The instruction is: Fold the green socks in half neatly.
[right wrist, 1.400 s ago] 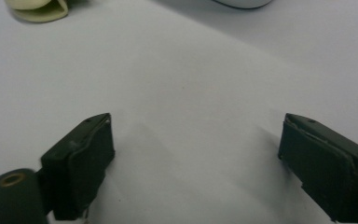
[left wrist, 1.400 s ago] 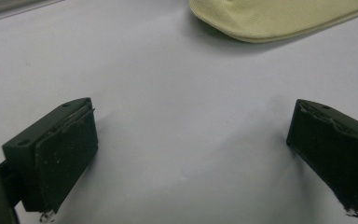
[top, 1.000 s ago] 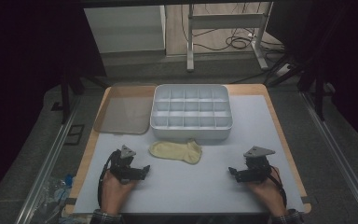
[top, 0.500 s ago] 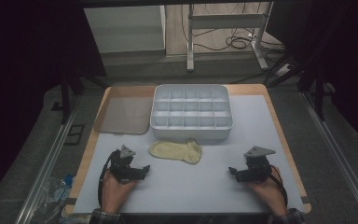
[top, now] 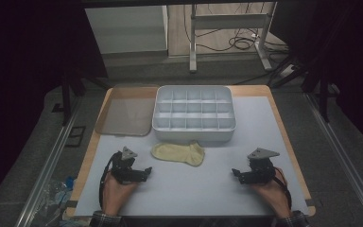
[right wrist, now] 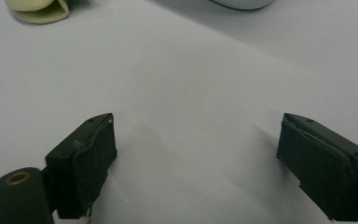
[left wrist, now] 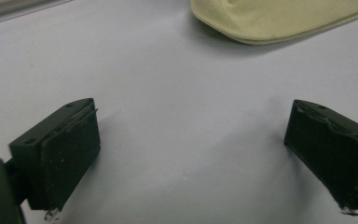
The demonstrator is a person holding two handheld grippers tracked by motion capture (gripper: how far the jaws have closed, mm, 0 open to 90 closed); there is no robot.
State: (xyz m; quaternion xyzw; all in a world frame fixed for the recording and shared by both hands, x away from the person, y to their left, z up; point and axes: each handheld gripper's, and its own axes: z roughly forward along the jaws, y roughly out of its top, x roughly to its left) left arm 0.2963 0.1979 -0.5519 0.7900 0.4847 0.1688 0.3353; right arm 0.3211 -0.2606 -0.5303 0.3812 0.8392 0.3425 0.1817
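The left hand-held gripper point(top: 147, 170) and right hand-held gripper point(top: 235, 173) rested wide open and empty on the counter point(top: 264, 123), the sock point(top: 178, 153) at one o'clock of the left. In the left gripper view, the sock point(left wrist: 279, 18) lay ahead, untouched. In the right gripper view, the jaws had just been closing slightly on nothing. Reaching for the sock seemed next.

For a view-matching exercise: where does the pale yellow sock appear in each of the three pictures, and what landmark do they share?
High view: the sock lies on the white table mat, just in front of the compartment tray.
Left gripper view: top edge, right of centre.
Right gripper view: top left corner, its open cuff showing.
Shared landmark: the white table mat under everything.
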